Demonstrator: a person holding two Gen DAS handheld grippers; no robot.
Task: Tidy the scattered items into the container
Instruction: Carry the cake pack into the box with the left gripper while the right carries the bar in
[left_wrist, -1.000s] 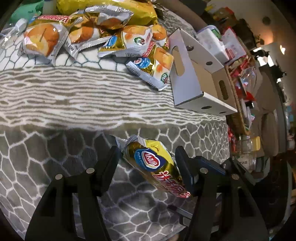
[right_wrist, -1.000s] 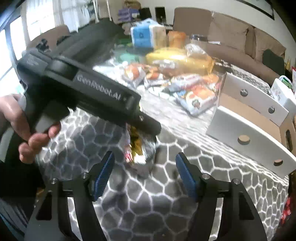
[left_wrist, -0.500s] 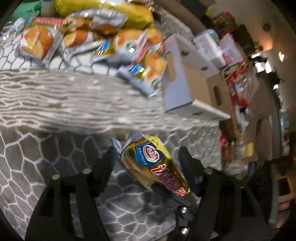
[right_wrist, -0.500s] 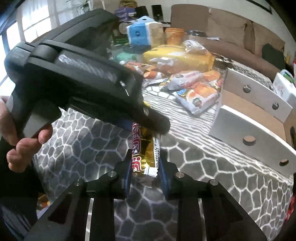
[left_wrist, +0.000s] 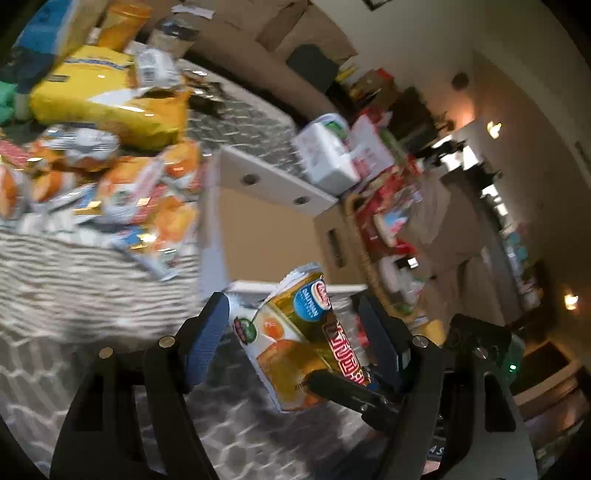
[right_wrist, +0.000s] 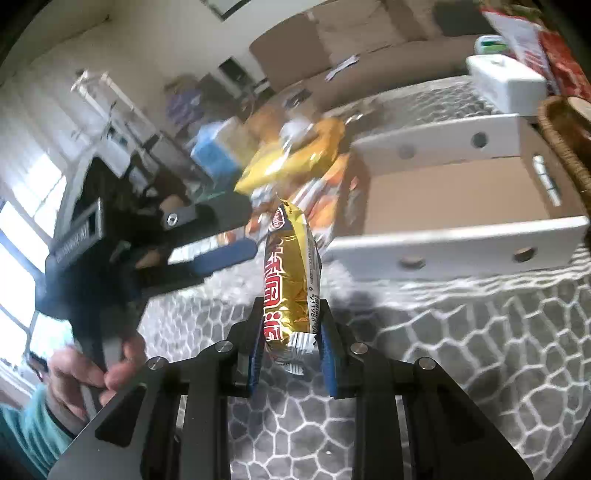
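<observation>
Right gripper (right_wrist: 290, 347) pinches the sealed bottom end of a gold snack pack (right_wrist: 290, 273), blue pads tight on both sides. Pack stands up off the patterned cloth (right_wrist: 461, 350), lifted clear. Left gripper (left_wrist: 295, 336) is spread wide around the same pack (left_wrist: 295, 339), pads not pressing it. White cardboard box (right_wrist: 454, 192), open and showing bare brown floor, sits just beyond. More snack packs (left_wrist: 129, 192) heaped left of the box. A hand (right_wrist: 85, 369) grips the left tool's handle.

one gold snack packet (right_wrist: 290, 273), one cardboard box (right_wrist: 461, 192) (open-topped)
</observation>
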